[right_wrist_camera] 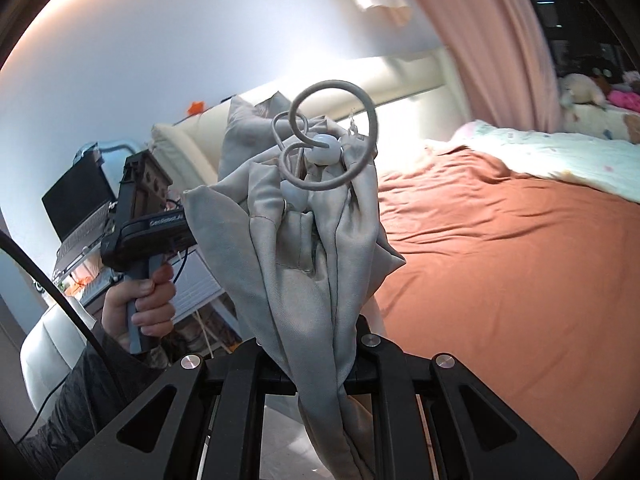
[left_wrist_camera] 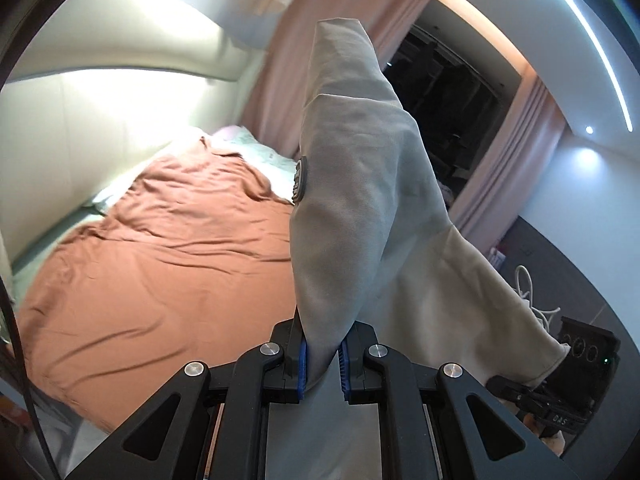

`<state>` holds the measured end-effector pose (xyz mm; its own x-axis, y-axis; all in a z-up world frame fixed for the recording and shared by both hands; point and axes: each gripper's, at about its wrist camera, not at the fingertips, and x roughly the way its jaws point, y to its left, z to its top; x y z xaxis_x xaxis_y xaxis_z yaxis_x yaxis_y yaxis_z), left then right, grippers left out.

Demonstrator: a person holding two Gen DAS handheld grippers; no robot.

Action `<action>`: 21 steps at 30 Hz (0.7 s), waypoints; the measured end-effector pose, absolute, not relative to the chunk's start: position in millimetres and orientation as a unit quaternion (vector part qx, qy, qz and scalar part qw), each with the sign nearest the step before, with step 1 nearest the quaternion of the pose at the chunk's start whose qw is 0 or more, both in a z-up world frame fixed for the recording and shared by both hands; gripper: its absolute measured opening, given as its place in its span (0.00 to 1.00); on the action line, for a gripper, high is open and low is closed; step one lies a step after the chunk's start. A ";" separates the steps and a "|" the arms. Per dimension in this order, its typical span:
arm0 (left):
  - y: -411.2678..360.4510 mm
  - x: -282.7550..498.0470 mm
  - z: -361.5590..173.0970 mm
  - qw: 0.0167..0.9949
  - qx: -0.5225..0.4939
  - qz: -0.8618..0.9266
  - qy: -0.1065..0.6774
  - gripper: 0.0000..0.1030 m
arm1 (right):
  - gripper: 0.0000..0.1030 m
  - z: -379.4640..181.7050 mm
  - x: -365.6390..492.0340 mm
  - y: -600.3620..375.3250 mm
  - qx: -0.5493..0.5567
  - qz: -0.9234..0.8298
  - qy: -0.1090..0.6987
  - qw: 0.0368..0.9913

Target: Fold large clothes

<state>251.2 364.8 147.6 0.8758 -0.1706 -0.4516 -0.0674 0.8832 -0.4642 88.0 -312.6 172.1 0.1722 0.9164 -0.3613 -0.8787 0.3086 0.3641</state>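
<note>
- Garment [left_wrist_camera: 360,208]: matt grey woven cloth, smooth, softly creased.
- Cord [right_wrist_camera: 336,92] on the garment: smooth grey elastic, with glossy white plastic toggles [right_wrist_camera: 326,148].
- Sheet [left_wrist_camera: 160,248] beneath the garment: matt rust cloth, wrinkled.
- Left gripper [left_wrist_camera: 323,360]: matt black plastic, ridged blue pads [left_wrist_camera: 303,364], shiny metal screws.

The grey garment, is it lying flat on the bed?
No, the grey garment hangs in the air, pinched in the left gripper, above the bed with its orange sheet.
</note>
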 end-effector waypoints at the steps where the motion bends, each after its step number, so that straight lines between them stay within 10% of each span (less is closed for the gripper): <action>1: 379.1 246.2 148.0 0.940 -0.236 -0.019 0.244 0.12 | 0.08 171.5 85.6 -299.8 0.034 0.592 0.264 0.761; 21: 543.8 235.3 108.5 0.934 -0.177 0.143 0.274 0.11 | 0.08 88.5 131.1 -98.5 0.030 0.657 0.335 0.675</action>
<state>235.3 543.8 108.5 0.8086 0.1695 -0.5634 -0.3638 0.8967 -0.2523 131.1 -98.5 88.5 -0.0879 0.9062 -0.4137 -0.8663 0.1355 0.4807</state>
